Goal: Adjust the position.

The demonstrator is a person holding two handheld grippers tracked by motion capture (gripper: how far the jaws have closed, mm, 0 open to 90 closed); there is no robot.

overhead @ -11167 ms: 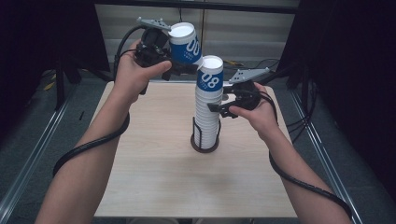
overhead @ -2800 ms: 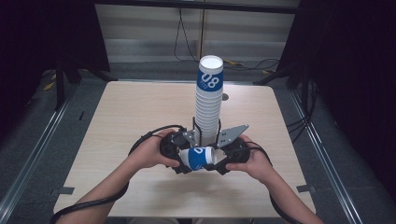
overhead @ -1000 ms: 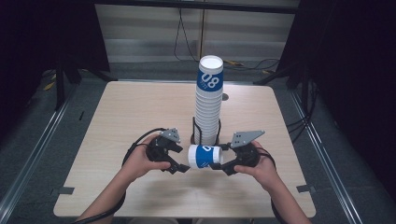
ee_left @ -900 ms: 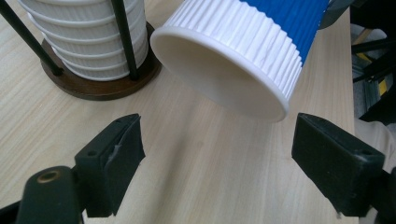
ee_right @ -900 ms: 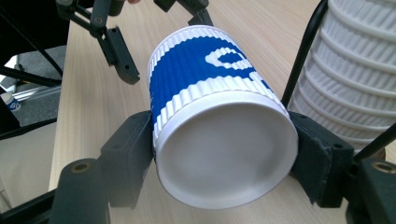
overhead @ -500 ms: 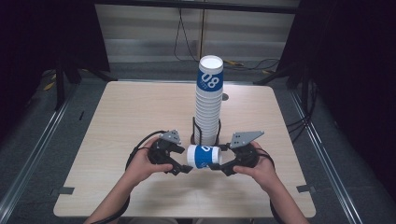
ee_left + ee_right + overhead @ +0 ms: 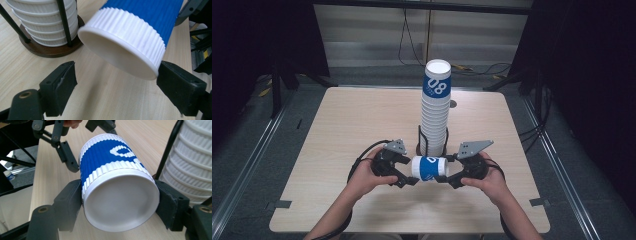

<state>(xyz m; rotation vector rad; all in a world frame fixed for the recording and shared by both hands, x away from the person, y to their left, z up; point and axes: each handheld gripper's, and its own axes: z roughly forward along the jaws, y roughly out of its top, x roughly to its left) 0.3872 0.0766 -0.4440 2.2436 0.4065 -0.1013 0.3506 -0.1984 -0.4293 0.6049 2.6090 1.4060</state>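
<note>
- One blue-and-white cup (image 7: 429,168) lies sideways near the table's (image 7: 337,130) near edge, in front of the cup stack (image 7: 435,112).
- Right gripper (image 7: 120,202) clamps its base.
- Left gripper (image 7: 116,82): jaws apart, just been opening, rim between them, pads off.

Left tongs (image 7: 410,179) with jaws parted, just opening; right tongs (image 7: 443,176) clamped; forearms converge from below.

- Right claw (image 7: 120,202) clamps the cup (image 7: 112,180) at its closed bottom end.
- Left claw (image 7: 82,147) stands open around its far end.
- Stack (image 7: 195,160) beside it.
</note>
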